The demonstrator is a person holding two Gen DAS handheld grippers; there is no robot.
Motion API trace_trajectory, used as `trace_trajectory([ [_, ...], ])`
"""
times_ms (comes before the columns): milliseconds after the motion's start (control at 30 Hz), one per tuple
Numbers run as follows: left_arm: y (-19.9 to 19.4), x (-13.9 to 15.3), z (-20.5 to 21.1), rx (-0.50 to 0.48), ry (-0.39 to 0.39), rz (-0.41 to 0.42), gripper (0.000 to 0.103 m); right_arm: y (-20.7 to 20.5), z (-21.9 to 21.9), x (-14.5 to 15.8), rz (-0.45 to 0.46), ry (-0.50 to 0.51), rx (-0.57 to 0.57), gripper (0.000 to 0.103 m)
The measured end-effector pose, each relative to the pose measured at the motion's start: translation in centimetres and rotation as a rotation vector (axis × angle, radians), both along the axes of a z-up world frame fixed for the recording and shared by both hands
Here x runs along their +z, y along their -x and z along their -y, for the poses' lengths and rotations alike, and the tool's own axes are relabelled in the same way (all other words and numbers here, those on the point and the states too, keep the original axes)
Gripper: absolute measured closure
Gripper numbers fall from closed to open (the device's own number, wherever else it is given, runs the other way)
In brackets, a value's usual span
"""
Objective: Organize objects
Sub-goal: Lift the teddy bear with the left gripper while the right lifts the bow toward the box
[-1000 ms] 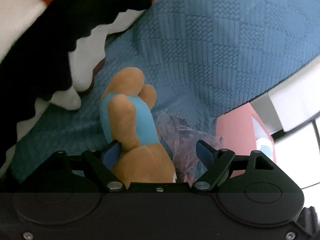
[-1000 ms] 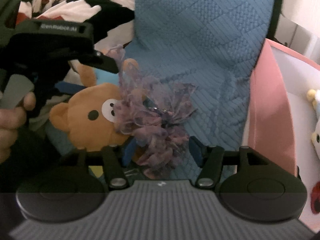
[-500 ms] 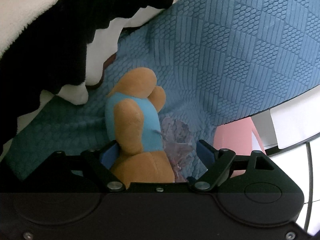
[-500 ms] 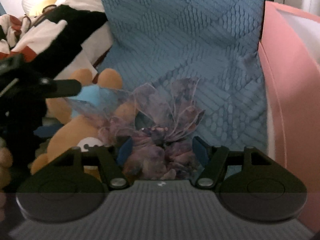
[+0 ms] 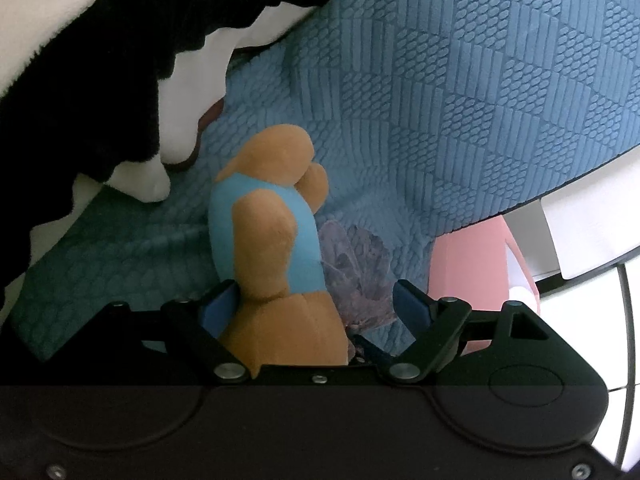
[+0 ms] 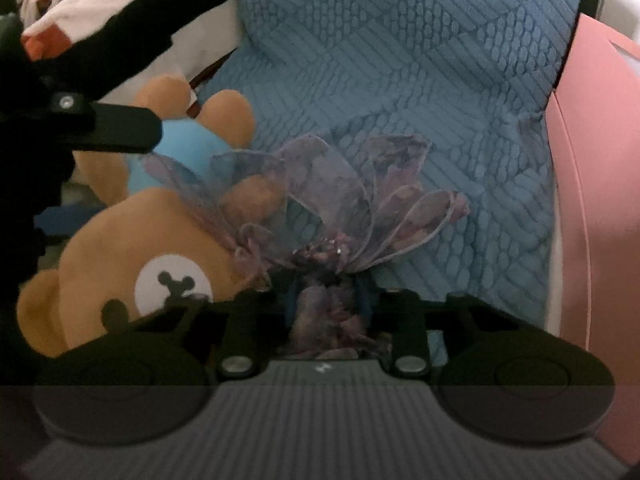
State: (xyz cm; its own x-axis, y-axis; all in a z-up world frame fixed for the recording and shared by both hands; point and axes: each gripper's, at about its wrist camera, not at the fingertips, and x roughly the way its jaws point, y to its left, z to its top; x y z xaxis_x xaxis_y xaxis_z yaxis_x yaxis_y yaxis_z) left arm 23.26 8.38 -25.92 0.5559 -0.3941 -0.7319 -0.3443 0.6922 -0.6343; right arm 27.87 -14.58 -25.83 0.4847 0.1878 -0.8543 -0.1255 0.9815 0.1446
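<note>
Left wrist view: the left gripper point(image 5: 314, 300) has its fingers spread wide around the teddy bear point(image 5: 276, 248) at lower centre, not clamped. The bear lies on the blue bedspread point(image 5: 440, 100); its head is cut off.

Right wrist view: the right gripper point(image 6: 328, 300) is clenched on the purple organza bow point(image 6: 332, 216) at centre. Pink bin point(image 6: 592, 200) at right edge; its contents are hidden. Nothing is stowed yet.
</note>
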Motion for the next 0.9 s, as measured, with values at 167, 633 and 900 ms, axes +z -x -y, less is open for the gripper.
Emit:
trace_trajectory([
  [167, 0.1, 0.0, 0.0, -0.009, -0.004, -0.007, 0.021, 0.2, -0.3, 0.4, -0.003, 0.047, 0.036, 0.086],
  [633, 0.6, 0.5, 1.7, -0.085, -0.137, -0.018, 0.021, 1.8, 3.4, 3.4, 0.082, 0.093, -0.056, 0.099],
  [900, 0.6, 0.8, 3.5, -0.153, -0.258, -0.029, 0.022, 3.0, 4.8, 4.4, 0.136, 0.048, -0.067, 0.096],
])
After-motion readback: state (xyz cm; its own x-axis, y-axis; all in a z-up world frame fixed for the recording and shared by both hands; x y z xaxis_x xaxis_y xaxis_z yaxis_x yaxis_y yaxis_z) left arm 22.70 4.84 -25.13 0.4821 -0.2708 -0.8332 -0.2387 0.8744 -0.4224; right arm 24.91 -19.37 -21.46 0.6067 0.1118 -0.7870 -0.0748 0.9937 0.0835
